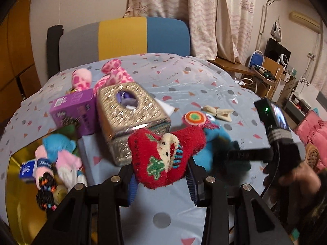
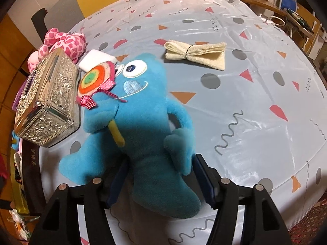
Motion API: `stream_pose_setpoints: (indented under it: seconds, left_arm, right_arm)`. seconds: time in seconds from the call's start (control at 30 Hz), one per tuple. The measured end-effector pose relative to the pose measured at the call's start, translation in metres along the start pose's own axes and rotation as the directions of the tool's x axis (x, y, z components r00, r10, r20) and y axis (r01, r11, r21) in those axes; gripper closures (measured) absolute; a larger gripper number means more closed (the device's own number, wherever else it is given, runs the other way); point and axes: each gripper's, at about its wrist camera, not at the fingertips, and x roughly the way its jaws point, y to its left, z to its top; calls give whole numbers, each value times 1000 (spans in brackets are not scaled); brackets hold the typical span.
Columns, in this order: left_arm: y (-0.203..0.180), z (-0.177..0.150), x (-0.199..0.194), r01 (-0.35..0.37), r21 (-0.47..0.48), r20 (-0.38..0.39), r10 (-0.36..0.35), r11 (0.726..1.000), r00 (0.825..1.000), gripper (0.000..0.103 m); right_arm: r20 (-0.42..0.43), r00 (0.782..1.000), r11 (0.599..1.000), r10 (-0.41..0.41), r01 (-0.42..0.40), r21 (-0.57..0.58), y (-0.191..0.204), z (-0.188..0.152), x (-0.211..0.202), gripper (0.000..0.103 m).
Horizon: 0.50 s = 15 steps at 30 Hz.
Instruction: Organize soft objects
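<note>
My left gripper (image 1: pixel 161 185) is shut on a red fuzzy Christmas sock (image 1: pixel 163 155) and holds it above the table. My right gripper (image 2: pixel 161 181) is shut on the body of a blue plush monster (image 2: pixel 143 126) that holds a felt lollipop (image 2: pixel 95 80); the plush also shows in the left wrist view (image 1: pixel 214 134), with the right gripper (image 1: pixel 241 155) behind it. A gold tray (image 1: pixel 18 183) at the left holds several soft items, among them a blue plush and pink socks. A pink spotted plush (image 1: pixel 114 75) lies at the back left. A folded cream cloth (image 2: pixel 196 54) lies on the table.
A silver embossed tissue box (image 1: pixel 130 120) stands in the middle, with a purple carton (image 1: pixel 75 110) to its left. The round table has a patterned plastic cover (image 2: pixel 255 102). A grey, yellow and blue chair back (image 1: pixel 122 38) stands behind the table.
</note>
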Motion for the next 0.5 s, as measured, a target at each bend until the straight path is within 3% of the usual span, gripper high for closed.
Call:
stream_pose_setpoints:
  seconds: [0.27,0.5]
  left_arm:
    - [12,-22,-12,-23,-19,-1,23,1000,1000,62]
    - [22,-32,-22,-16,-53,12,17,998,1000,62]
  right_arm:
    - [26,1000,1000,-17,17,-25,4,0,-3,38]
    - [47,998,998,47,-48,37,-5,3,-6,33]
